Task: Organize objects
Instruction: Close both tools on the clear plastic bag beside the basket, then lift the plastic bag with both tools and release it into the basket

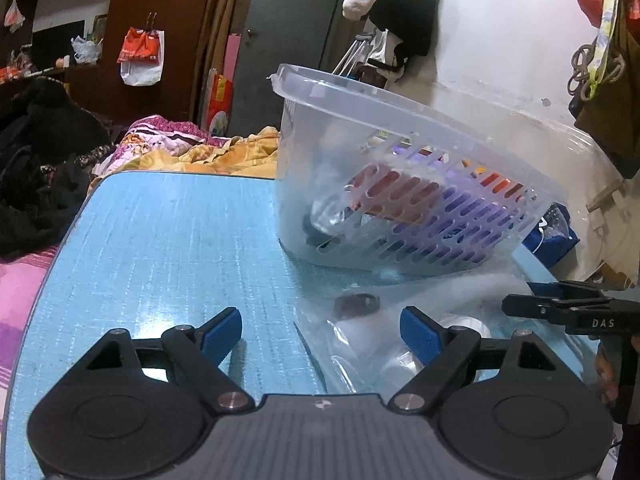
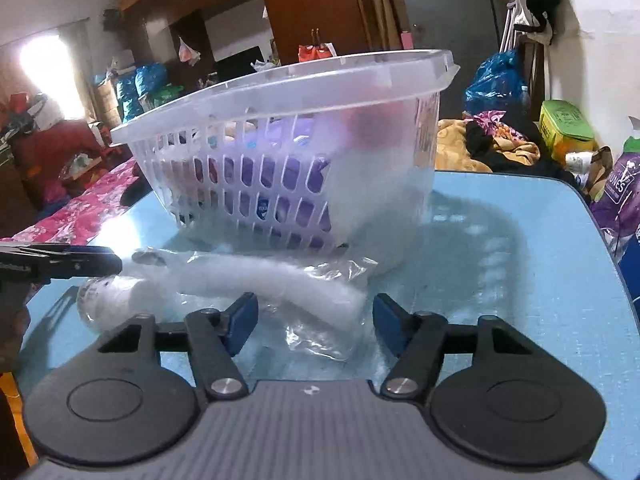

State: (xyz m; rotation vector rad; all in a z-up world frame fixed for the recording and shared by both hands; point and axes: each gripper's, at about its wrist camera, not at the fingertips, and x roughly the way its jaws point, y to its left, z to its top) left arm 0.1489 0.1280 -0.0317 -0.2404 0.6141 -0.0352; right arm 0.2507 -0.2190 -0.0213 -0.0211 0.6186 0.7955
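Basket (image 1: pixel 400 128), translucent plastic, slotted sides, wide solid rim; stands on the light blue surface (image 1: pixel 168 240) toward its far edge, appearing tilted in both views. Contents seen through the slots: purple, red and orange packets, one dark item low at the near end; exact identities not readable.

Clear plastic bag (image 2: pixel 280 280), crumpled, lying flat on the surface just in front of the basket, its far edge touching or nearly touching the basket's base. Holds pale rounded items, possibly white cups or lids; cannot tell which. Small dark round object (image 1: pixel 356 305) rests at the bag's far side, near the basket.

Left claw (image 1: pixel 320 334), blue-padded fingers spread wide, holding nothing; one finger above bare surface, the other above the bag's edge. Whether the pad touches the plastic cannot be told.

Right claw (image 2: pixel 316 322), fingers likewise spread apart, empty, positioned low over the bag with the bag's folded end between them. Its black tip also enters the left wrist view from the right edge (image 1: pixel 560 308); the left claw's tip enters the right wrist view from the left edge.

Surroundings: bed with pink and yellow bedding (image 1: pixel 192 148) beyond the surface's far edge; dark wooden cupboard (image 1: pixel 160 20) with hanging bags; white wall (image 1: pixel 500 40) behind the basket.
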